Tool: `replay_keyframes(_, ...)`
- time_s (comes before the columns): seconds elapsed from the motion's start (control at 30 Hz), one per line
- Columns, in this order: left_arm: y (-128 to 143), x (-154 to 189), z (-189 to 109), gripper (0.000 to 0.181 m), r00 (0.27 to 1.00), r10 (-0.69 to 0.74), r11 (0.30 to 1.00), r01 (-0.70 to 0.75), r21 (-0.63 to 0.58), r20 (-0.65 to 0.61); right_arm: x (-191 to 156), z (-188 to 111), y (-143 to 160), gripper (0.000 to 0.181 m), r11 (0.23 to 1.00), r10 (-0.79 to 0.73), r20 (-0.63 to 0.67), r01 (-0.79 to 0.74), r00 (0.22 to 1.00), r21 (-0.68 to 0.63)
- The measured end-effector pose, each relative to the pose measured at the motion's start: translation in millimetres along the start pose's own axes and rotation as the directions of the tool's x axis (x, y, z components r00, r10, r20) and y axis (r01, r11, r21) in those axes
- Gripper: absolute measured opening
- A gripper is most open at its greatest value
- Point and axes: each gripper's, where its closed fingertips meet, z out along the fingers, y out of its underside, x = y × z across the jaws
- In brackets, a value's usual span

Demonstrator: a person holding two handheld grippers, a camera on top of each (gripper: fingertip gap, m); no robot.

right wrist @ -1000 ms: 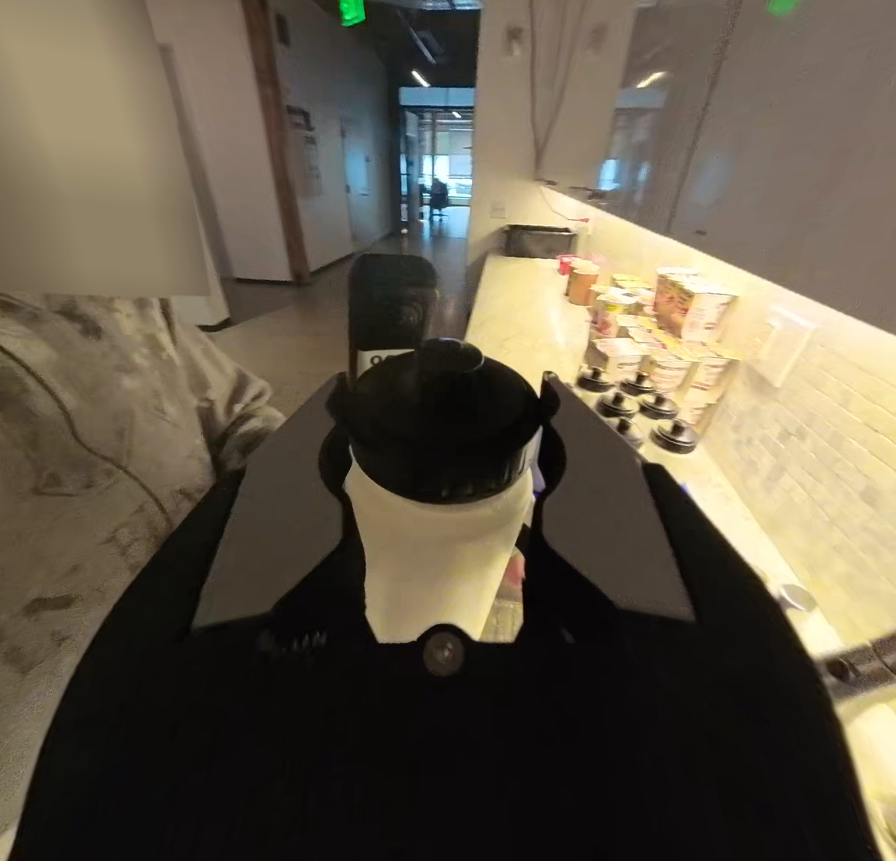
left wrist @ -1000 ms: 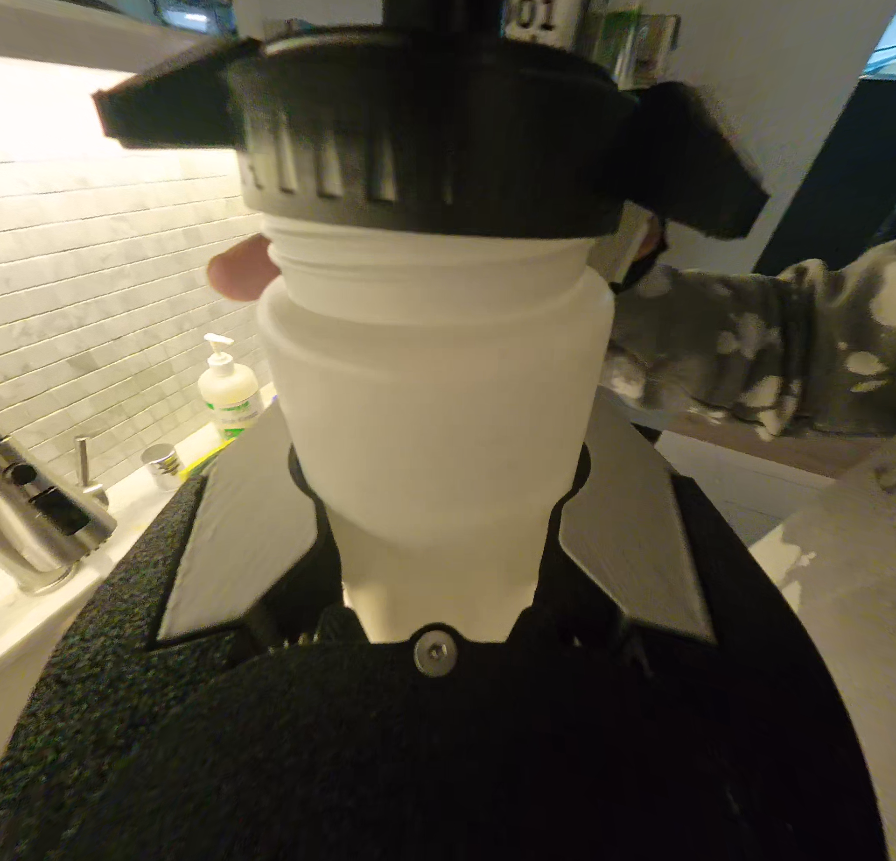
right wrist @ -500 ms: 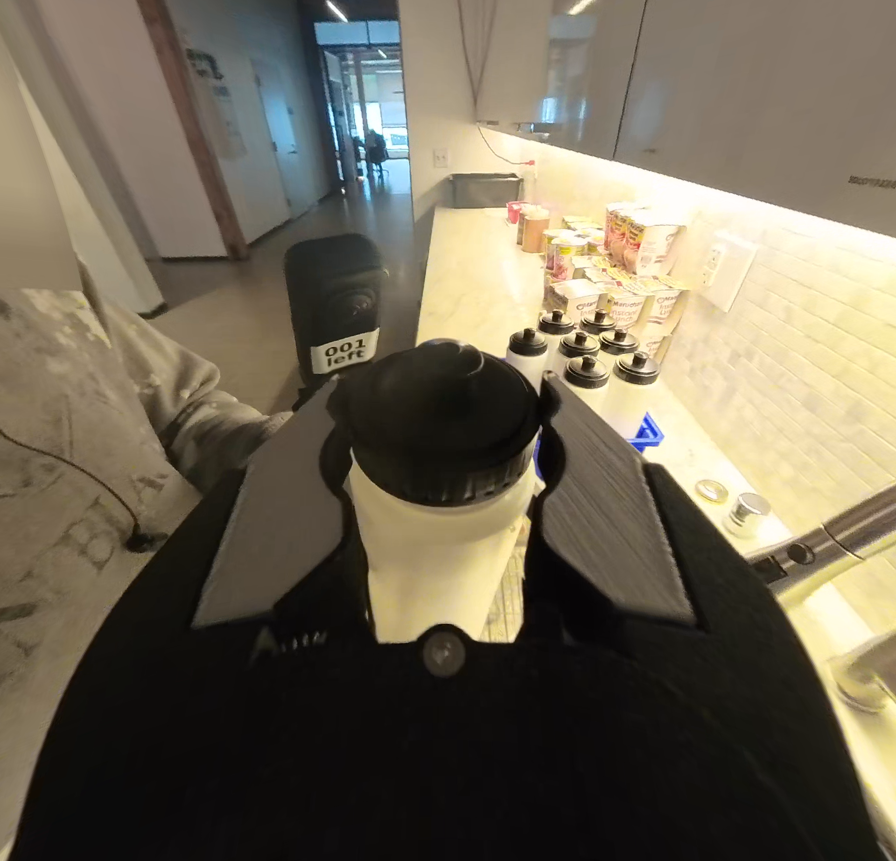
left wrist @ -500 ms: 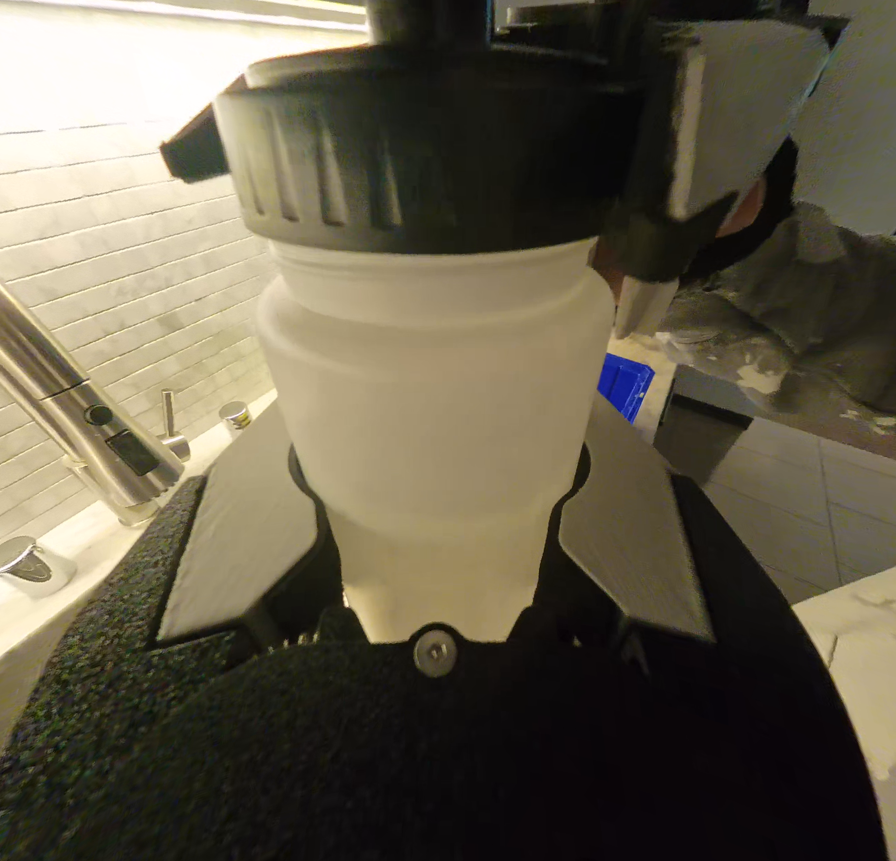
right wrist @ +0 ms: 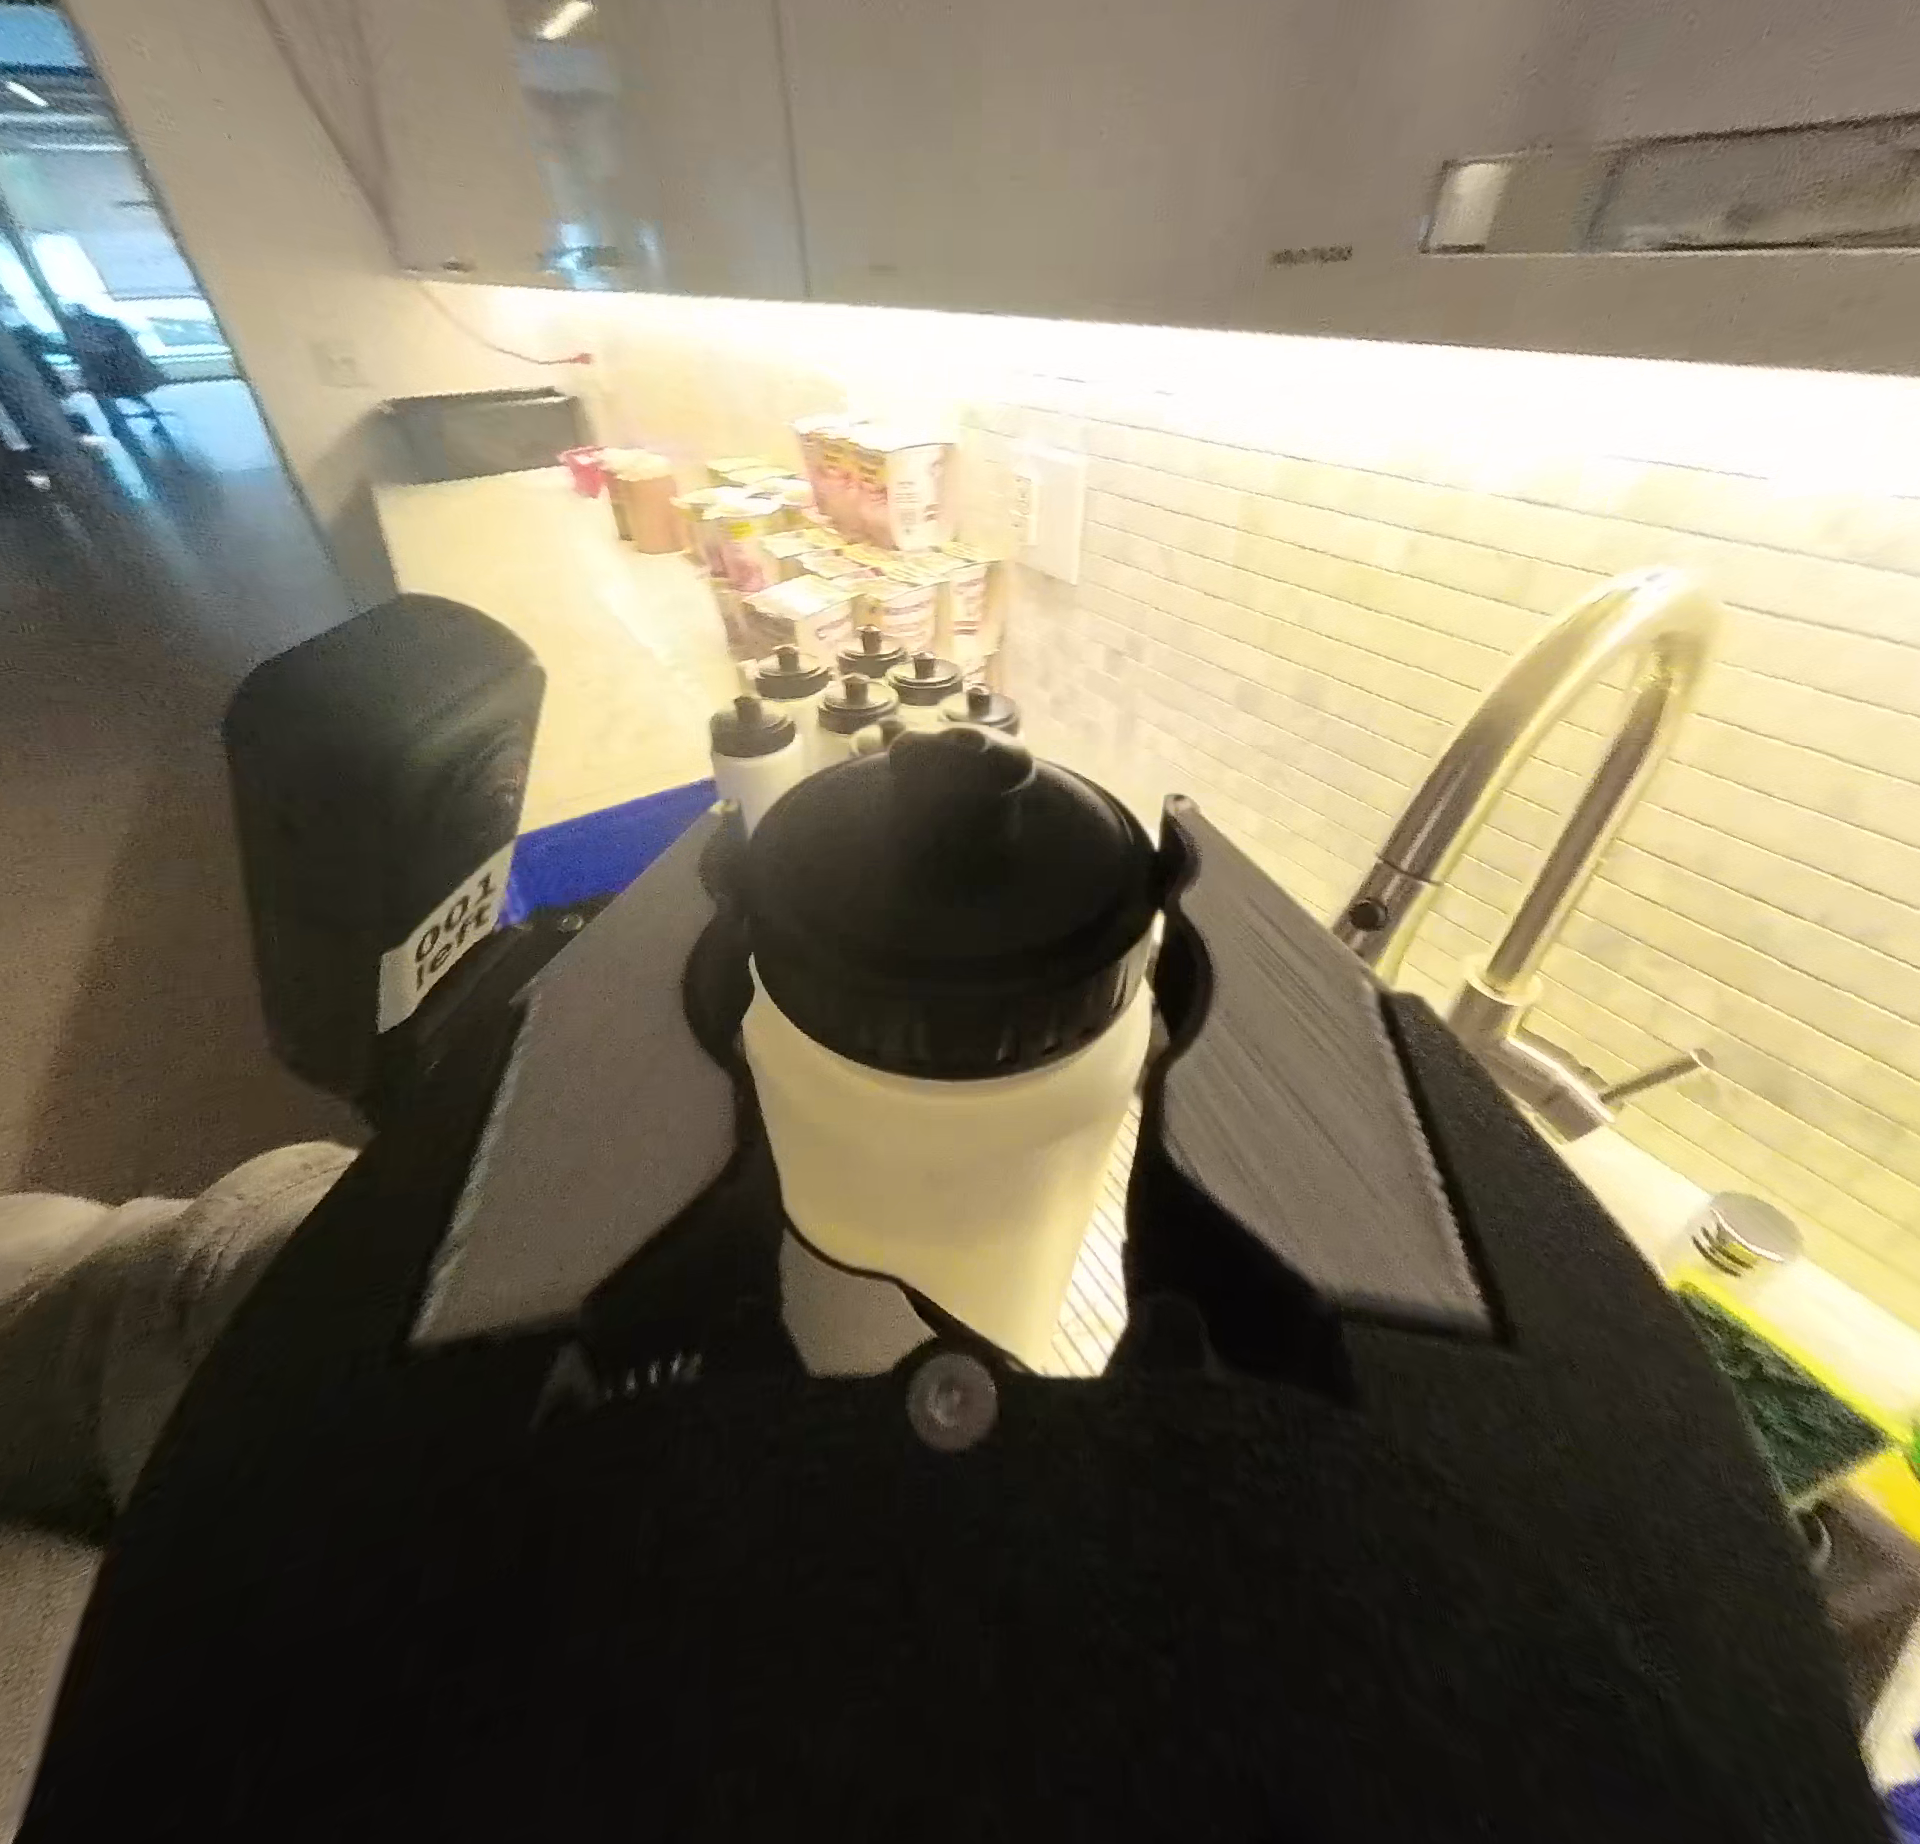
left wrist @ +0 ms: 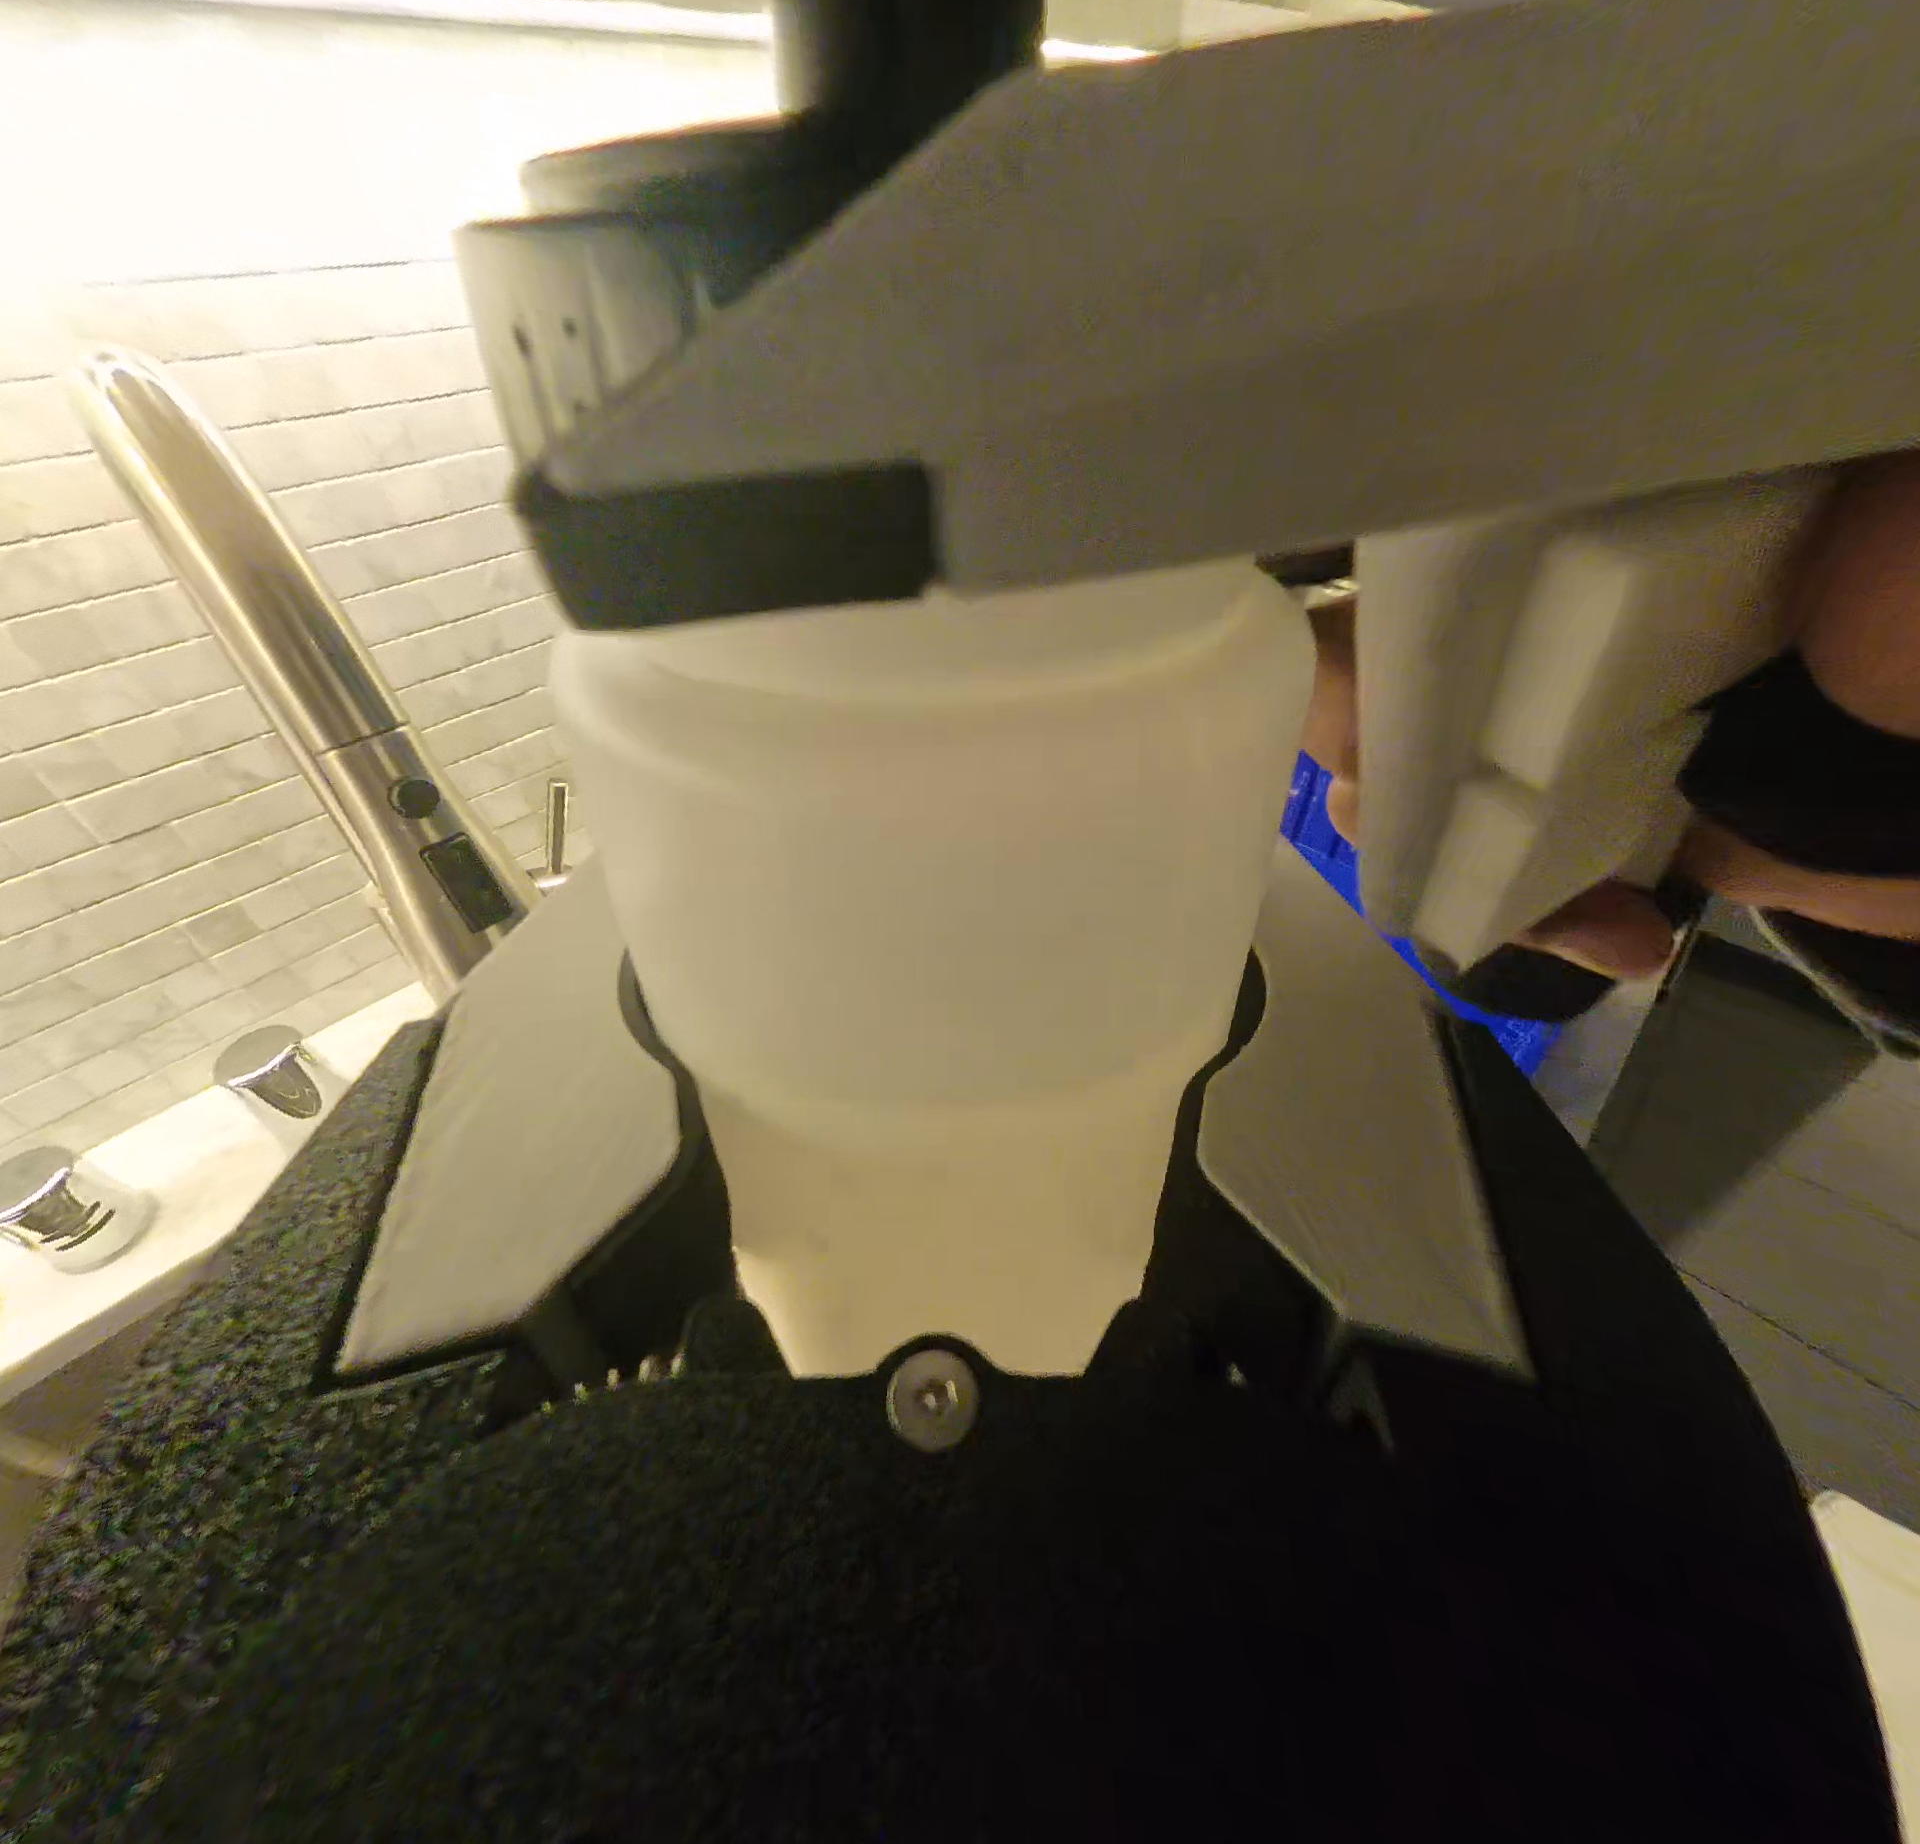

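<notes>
My left gripper [left wrist: 935, 963] is shut on the frosted white body of a squeeze bottle [left wrist: 935, 838] and holds it upright in the air. The bottle's black ribbed cap [left wrist: 582, 319] is partly hidden by a grey finger [left wrist: 1247, 340] of the other gripper, which crosses in front of it. In the right wrist view, my right gripper [right wrist: 945, 859] is shut on that black cap [right wrist: 945, 921], with the white bottle body [right wrist: 925, 1150] below it. The left gripper's black camera housing [right wrist: 384, 838] is just to the left.
A curved steel faucet [left wrist: 281, 631] [right wrist: 1538, 776] rises over the sink by the tiled wall. Several black-capped white bottles [right wrist: 852, 703], a blue crate [right wrist: 613, 838] and stacked cartons [right wrist: 862, 537] are on the counter. A green-yellow sponge [right wrist: 1787, 1399] lies at right. A gloved hand [left wrist: 1766, 755] holds the right gripper.
Both grippers swung with the bottle toward the faucet and tiled wall. The right gripper turned around the cap, so its finger now crosses in front of the cap in the left wrist view.
</notes>
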Motion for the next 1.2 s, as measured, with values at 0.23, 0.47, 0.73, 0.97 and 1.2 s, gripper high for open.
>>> replay_keyframes(0.23,3,-2,2,0.103,1.0,-0.006,1.0,0.006,-0.002,-0.014,-8,-11,3,0.105,1.0,0.005,0.112,-0.007,0.994,0.018)
replay_keyframes(0.47,8,-16,4,0.104,0.999,-0.044,0.999,0.044,-0.01,0.012,-19,-32,14,0.09,0.996,-0.071,0.089,0.066,0.994,0.054)
replay_keyframes(0.73,10,-14,2,0.103,1.0,-0.027,1.0,0.027,-0.011,-0.004,3,-24,3,0.102,0.996,0.013,0.149,-0.026,0.989,0.084)
replay_keyframes(0.97,15,-16,8,0.103,0.999,-0.036,0.999,0.037,-0.023,0.01,-14,-32,16,0.098,0.995,0.003,0.141,-0.017,0.99,0.099)
replay_keyframes(1.2,18,-15,7,0.104,0.999,-0.04,0.999,0.039,-0.026,-0.016,3,-37,10,0.099,0.994,0.032,0.144,-0.047,0.989,0.099)
